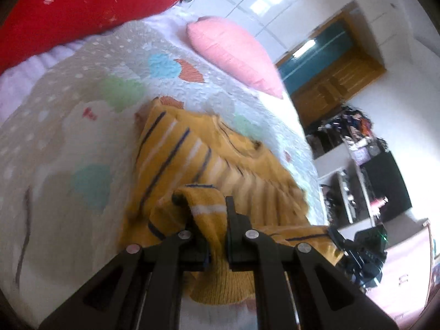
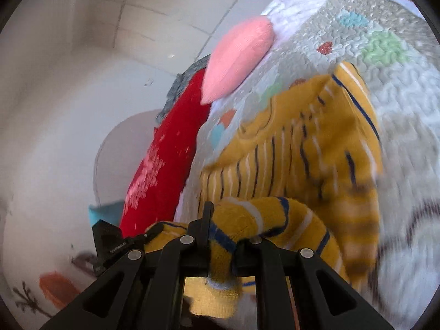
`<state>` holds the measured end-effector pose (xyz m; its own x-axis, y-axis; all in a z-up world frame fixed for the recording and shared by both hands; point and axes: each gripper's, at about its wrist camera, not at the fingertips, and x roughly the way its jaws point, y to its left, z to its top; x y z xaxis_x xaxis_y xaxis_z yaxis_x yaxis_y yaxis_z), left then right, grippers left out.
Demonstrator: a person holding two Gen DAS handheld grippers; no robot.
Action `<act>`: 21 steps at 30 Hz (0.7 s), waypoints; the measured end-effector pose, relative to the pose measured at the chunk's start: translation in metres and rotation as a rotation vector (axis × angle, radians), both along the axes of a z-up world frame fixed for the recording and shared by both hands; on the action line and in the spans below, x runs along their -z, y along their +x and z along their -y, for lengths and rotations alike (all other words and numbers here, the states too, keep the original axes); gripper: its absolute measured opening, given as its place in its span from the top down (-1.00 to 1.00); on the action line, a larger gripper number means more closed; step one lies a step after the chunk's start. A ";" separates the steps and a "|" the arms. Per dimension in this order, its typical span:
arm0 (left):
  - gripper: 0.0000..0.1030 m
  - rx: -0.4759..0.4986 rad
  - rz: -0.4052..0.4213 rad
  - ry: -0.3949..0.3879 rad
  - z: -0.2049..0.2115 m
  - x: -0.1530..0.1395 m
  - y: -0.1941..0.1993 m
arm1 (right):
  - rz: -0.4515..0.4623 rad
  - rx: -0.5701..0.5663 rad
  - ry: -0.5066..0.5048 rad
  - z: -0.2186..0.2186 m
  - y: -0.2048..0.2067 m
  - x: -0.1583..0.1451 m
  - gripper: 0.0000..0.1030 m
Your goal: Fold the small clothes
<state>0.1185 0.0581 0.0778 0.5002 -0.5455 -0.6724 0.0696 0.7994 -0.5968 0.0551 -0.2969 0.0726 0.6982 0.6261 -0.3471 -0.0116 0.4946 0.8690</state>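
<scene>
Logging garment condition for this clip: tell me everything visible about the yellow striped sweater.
The yellow striped sweater is a small mustard knit with thin navy and white stripes and a ribbed neckline. It lies partly folded and rumpled on the quilted bedspread, below the pink pillow. Its near edge is lifted: the left hand-held gripper and the right hand-held gripper are each shut on a bunched part of it. Motion blur hides finer detail.

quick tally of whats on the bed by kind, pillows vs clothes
pillows: 2, a red pillow and a pink pillow
clothes: 1, a yellow striped sweater, gripped by both tongs
quilts: 1, a patterned quilt underneath
total: 4
</scene>
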 end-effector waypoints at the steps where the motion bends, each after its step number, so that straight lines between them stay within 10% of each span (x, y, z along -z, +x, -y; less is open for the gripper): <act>1: 0.85 -0.004 -0.019 0.008 0.004 0.008 0.018 | -0.022 0.011 -0.002 0.004 0.016 0.005 0.79; 6: 0.83 -0.007 -0.109 -0.081 0.009 0.043 0.081 | -0.112 0.035 0.063 0.026 0.076 0.042 0.72; 13: 0.07 -0.069 -0.163 -0.330 -0.014 0.074 0.134 | -0.109 0.177 0.309 0.069 0.111 0.075 -0.03; 21: -0.40 -0.109 -0.083 -0.347 -0.036 0.053 0.138 | -0.101 0.240 0.195 0.084 0.122 0.049 -0.28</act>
